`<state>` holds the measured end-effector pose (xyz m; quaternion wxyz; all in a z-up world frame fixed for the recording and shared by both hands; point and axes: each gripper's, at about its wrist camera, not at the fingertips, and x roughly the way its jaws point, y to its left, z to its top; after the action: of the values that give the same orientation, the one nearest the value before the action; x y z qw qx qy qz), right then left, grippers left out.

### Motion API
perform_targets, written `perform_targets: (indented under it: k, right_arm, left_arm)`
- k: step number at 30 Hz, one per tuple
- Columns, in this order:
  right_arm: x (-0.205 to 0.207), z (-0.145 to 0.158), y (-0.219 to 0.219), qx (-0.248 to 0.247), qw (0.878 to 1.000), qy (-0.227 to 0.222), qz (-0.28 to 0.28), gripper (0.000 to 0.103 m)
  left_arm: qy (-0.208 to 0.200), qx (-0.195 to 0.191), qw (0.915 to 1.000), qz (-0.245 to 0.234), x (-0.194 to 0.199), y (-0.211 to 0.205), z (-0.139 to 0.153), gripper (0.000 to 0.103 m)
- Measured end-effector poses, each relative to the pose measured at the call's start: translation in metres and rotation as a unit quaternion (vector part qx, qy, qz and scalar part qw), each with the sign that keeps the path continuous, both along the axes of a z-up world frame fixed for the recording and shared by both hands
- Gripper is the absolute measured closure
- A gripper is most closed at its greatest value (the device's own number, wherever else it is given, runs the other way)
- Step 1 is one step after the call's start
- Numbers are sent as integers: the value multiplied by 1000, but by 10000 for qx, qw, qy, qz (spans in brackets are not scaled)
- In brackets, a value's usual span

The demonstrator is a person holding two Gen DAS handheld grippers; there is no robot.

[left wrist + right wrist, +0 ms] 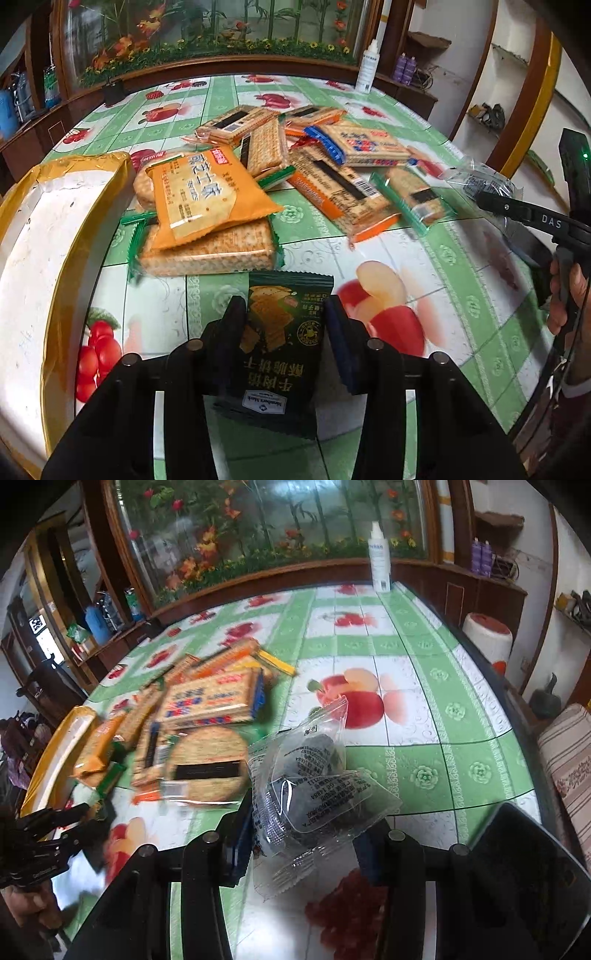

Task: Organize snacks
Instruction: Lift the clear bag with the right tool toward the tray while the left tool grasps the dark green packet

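My left gripper (286, 325) is shut on a dark green cracker packet (284, 354), held just above the fruit-print tablecloth (424, 258). Beyond it lies a heap of cracker packets: an orange one (199, 199) on top, and a blue-edged one (362, 144) farther back. My right gripper (306, 834) is shut on a clear packet of dark round biscuits (314, 775), lifted off the table. The same packet (480, 182) shows at the right of the left wrist view. The left gripper (79, 825) appears at the lower left of the right wrist view.
A white tray with a golden rim (37, 258) lies left of the heap (207, 709). A dark tray (517, 867) sits at the near right. A white spray bottle (380, 557) stands at the table's far edge, in front of a wooden cabinet. A white bucket (487, 635) stands beyond the right edge.
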<state>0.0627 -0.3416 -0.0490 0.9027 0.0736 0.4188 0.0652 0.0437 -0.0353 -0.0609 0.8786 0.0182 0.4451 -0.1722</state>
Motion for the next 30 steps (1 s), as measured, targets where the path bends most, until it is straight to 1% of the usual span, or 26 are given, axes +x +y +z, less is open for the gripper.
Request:
perform_targets:
  k: [1, 3, 4, 7, 11, 13, 14, 15, 17, 18, 19, 20, 21, 24, 26, 28, 30]
  right_arm:
    - [-4, 5, 2, 5, 10000, -56, 28, 55]
    - [-12, 16, 7, 29, 9998, -174, 103, 55]
    - [-16, 21, 10, 43, 9996, -237, 154, 55]
    - [-24, 35, 21, 74, 9988, -390, 284, 55]
    - [-29, 46, 38, 74, 9976, -517, 463, 55]
    - [-31, 48, 47, 71, 9968, -539, 580, 55]
    - [-32, 49, 50, 67, 9966, -541, 624, 55]
    - [-33, 49, 54, 57, 9962, -550, 676, 55]
    - [-34, 50, 61, 74, 9956, -565, 749, 55]
    - [-34, 50, 65, 82, 9953, -567, 782, 55]
    - [-35, 50, 66, 90, 9951, -573, 800, 55]
    - [-35, 50, 68, 105, 9950, -573, 814, 55]
    - [-35, 49, 70, 127, 9948, -560, 837, 55]
    - [-36, 46, 72, 174, 9945, -525, 886, 55]
    - [-36, 45, 71, 197, 9945, -520, 885, 55]
    - [-37, 45, 70, 247, 9944, -531, 882, 55]
    - [-38, 46, 68, 285, 9943, -540, 875, 55]
  left_arm:
    - [-22, -30, 10000, 1, -2, 1, 2, 68]
    - [-53, -134, 9999, -24, -7, 5, 6, 95]
    - [-48, -166, 9998, -23, -9, 6, 7, 103]
    - [-67, -184, 9998, -24, -12, 10, 8, 103]
    - [-54, -262, 9996, 11, -18, 17, 6, 103]
    - [84, -363, 9993, -76, -18, 19, 3, 103]
    - [224, -321, 9991, -155, -16, 17, -1, 103]
    - [231, -227, 9993, -177, -16, 14, -2, 103]
    - [76, 77, 9999, -82, -19, 8, 0, 88]
    - [-13, 226, 9997, -47, -21, 5, 2, 58]
    - [-99, 357, 9993, 7, -22, 2, 3, 21]
    - [-222, 455, 9987, 88, -24, 1, 4, 14]
    - [-367, 466, 9982, 124, -26, 1, 6, 14]
    - [-298, 379, 9988, 125, -22, 3, 4, 14]
    - [-160, 332, 9991, 222, -17, 7, 0, 14]
    - [21, 163, 9992, 356, -9, 14, -3, 15]
    - [359, 88, 9985, 415, -1, 18, -11, 15]
